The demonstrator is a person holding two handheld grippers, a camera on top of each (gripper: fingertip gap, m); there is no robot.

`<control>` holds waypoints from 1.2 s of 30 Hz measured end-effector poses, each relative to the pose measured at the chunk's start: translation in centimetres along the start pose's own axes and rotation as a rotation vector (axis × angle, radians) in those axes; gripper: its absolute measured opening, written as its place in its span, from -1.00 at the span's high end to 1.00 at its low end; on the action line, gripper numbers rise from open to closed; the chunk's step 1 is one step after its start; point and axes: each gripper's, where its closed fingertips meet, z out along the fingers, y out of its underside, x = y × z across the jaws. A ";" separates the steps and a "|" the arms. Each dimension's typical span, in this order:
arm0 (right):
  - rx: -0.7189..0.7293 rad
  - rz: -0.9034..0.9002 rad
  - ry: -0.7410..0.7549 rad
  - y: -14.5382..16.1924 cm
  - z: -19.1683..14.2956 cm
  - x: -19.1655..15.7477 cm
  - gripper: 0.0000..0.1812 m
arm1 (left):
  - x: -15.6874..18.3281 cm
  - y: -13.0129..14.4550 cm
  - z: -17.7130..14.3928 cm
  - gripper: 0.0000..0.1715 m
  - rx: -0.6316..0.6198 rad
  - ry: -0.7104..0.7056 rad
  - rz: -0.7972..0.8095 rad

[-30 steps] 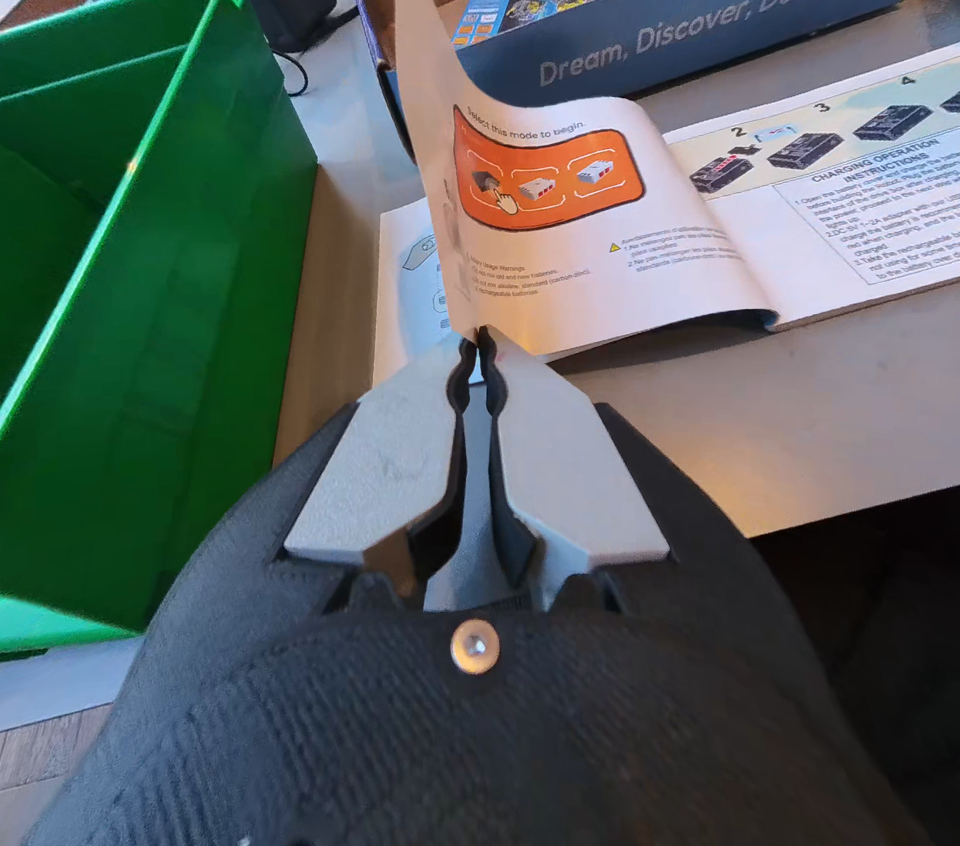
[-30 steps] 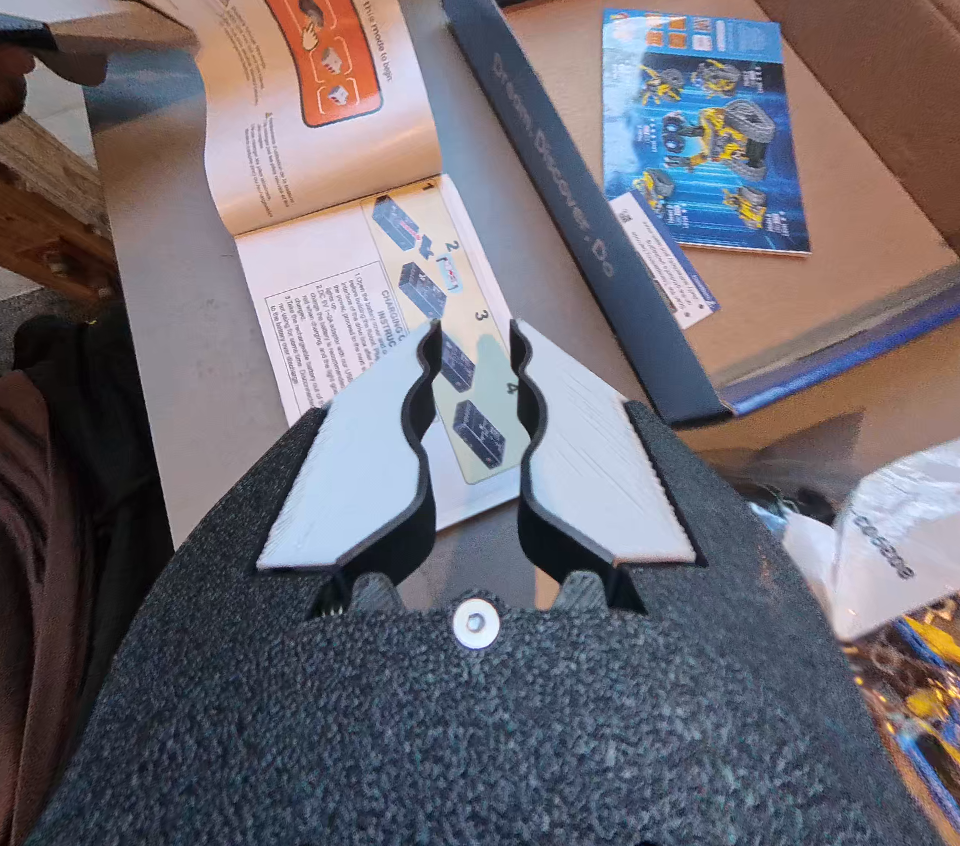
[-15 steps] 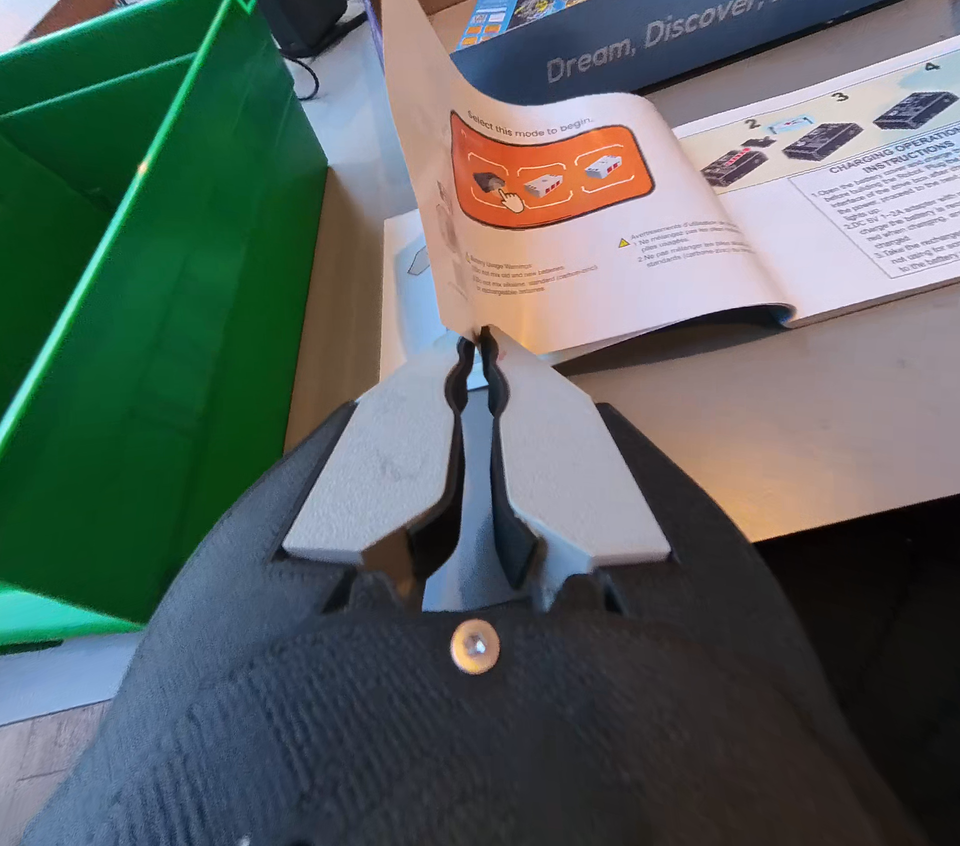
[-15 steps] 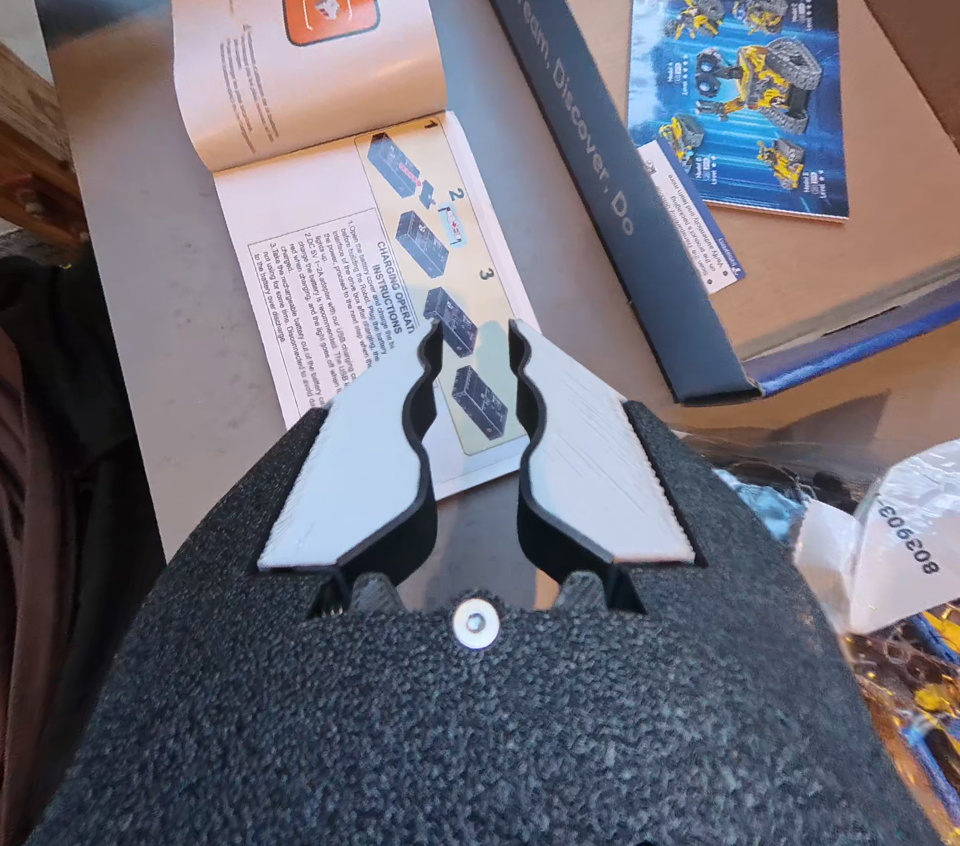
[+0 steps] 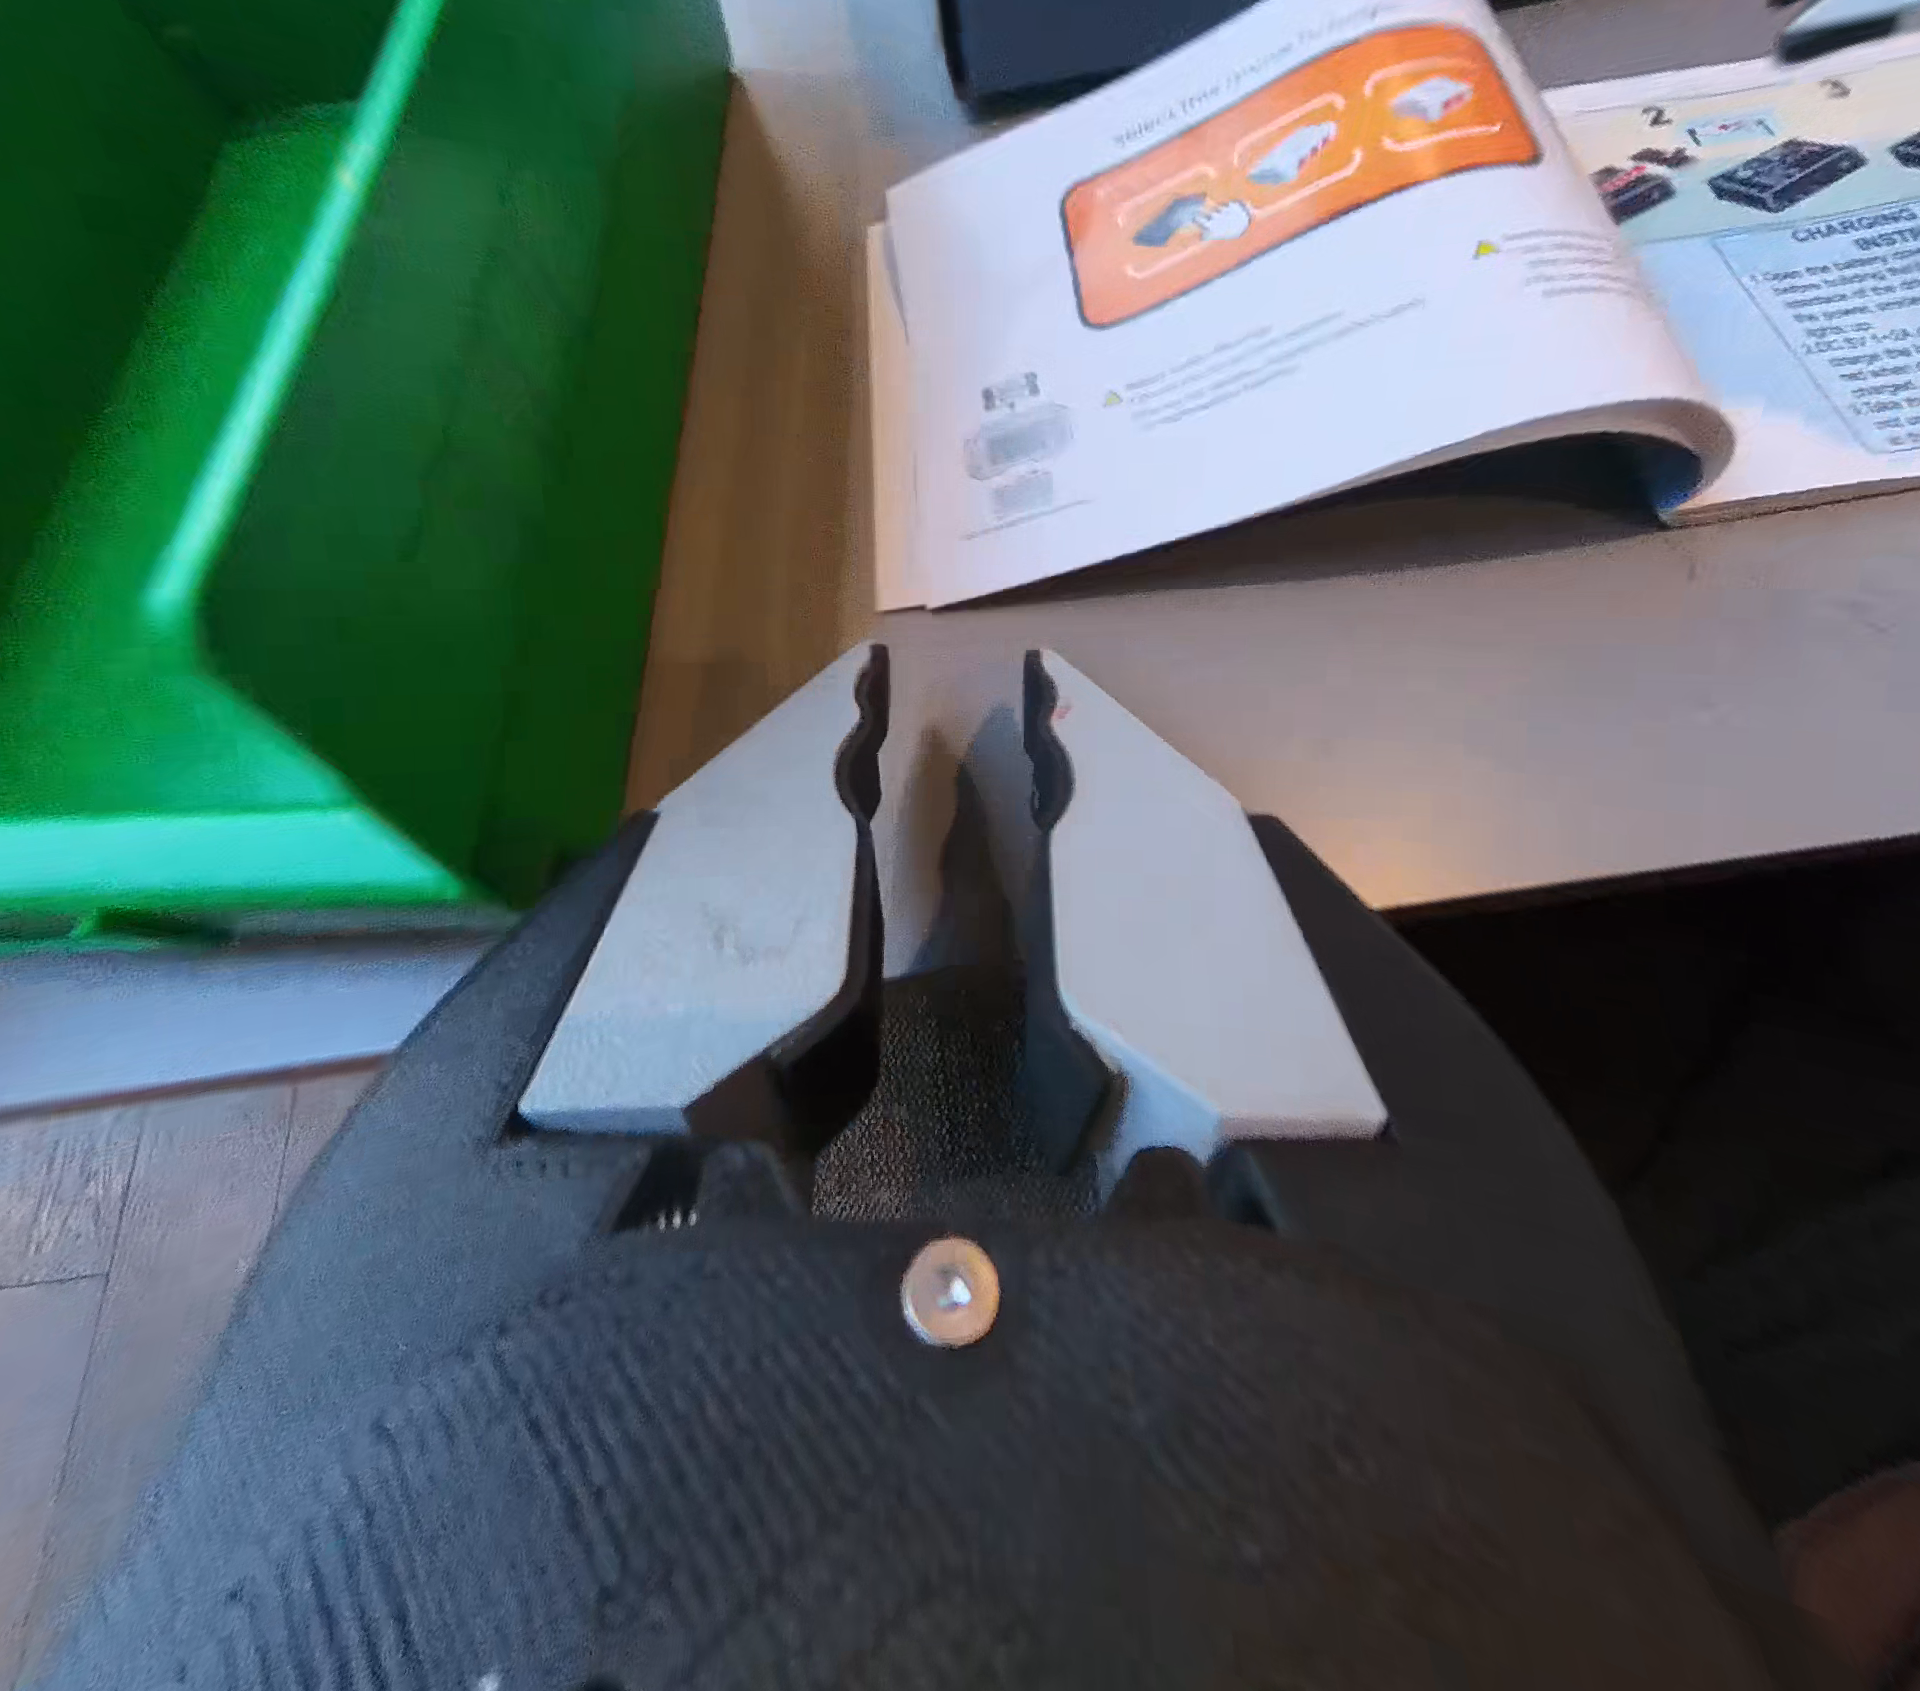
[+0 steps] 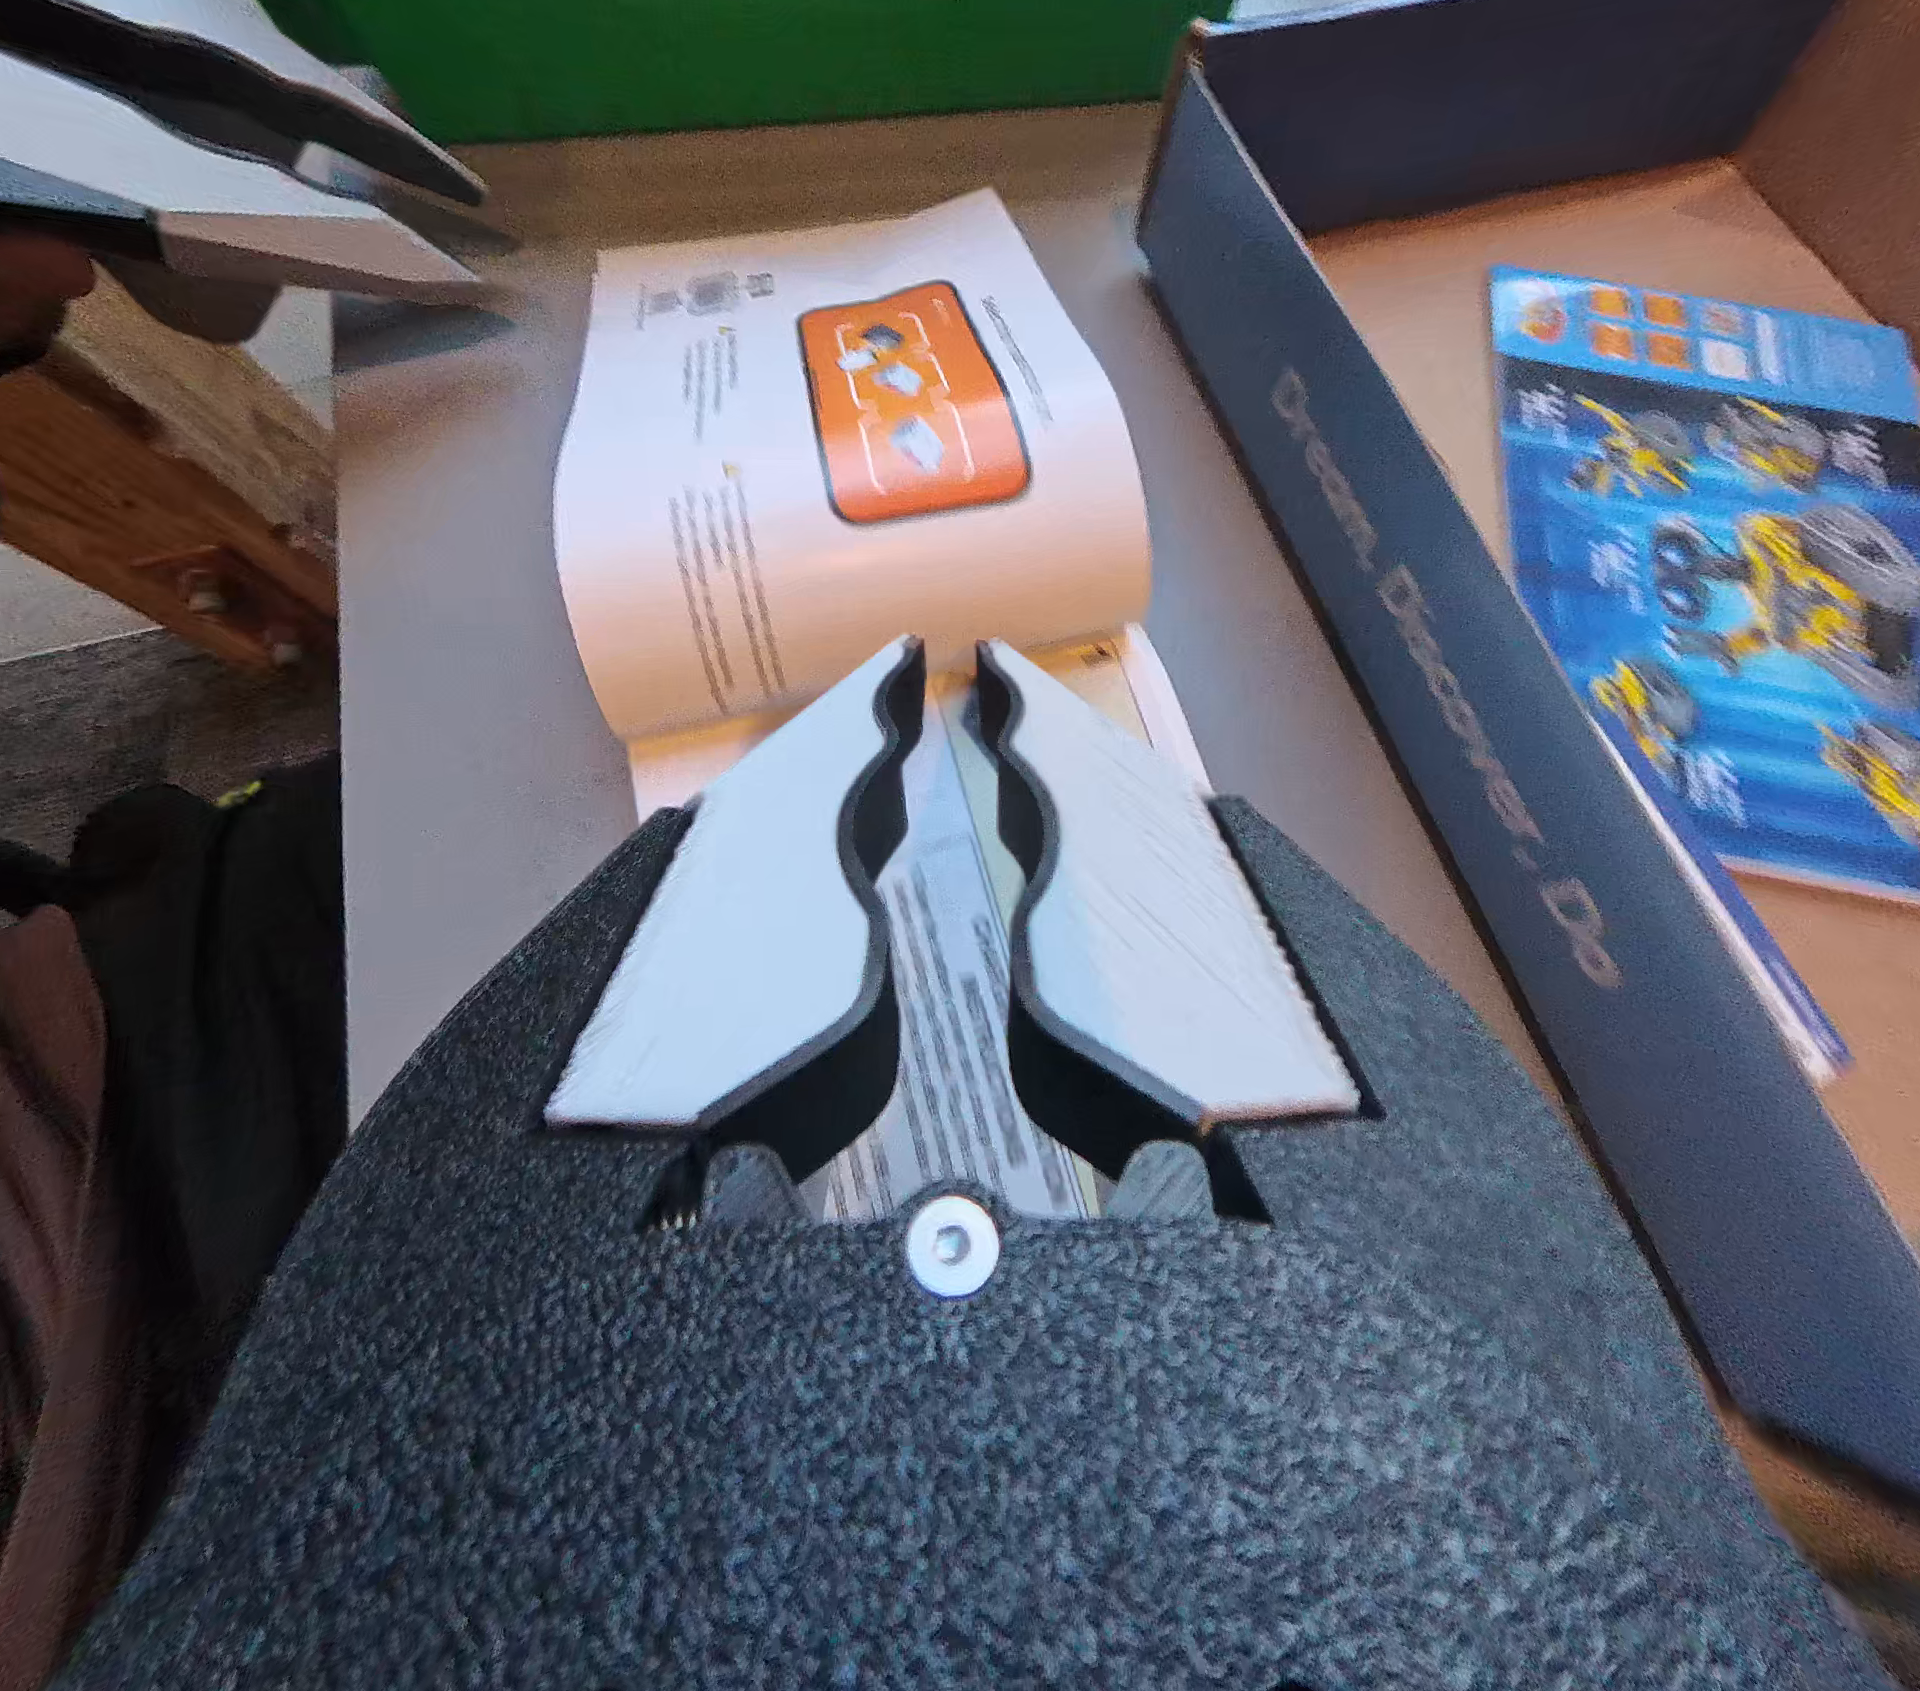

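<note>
Left hand-held gripper (image 5: 956, 670): jaws apart, holding nothing, hanging above the bare bench (image 5: 1351, 706) just short of the booklet's near corner.
Right hand-held gripper (image 6: 948, 654): jaws a little apart, empty, poised low over the booklet's right-hand page, fingertips close to the fold; whether they touch the paper I cannot tell.
Booklet (image 5: 1299, 311): lies open on the bench between the green bin and the dark blue box; the left leaf with the orange panel arches up in a loose curl and does not lie flat.
Green bin (image 5: 343, 353): stands at the bench's left end, near the left hand-held gripper, apart from the booklet.
Dark blue box (image 6: 1455, 602): open, just beside the booklet's far edge; a blue leaflet (image 6: 1704, 561) lies flat inside it.
Handling: the curled leaf looks springy and thin, so any contact is best made lightly and near the fold, with the opposite page held flat so the booklet does not slide on the smooth bench.
Blur: both views are smeared, so fine contact is uncertain.
</note>
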 end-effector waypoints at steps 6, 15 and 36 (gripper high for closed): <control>-0.140 -0.127 -0.073 0.5 5.2 -1.9 1.00 | 0.2 -1.8 -2.6 0.74 0.092 0.046 0.024; -0.227 -0.242 -0.253 2.1 5.6 -3.5 1.00 | 2.3 0.2 -1.3 0.79 0.077 0.102 0.097; -0.147 -0.296 -0.436 3.4 3.6 -5.3 1.00 | 0.5 -0.4 0.2 0.90 0.121 0.197 0.010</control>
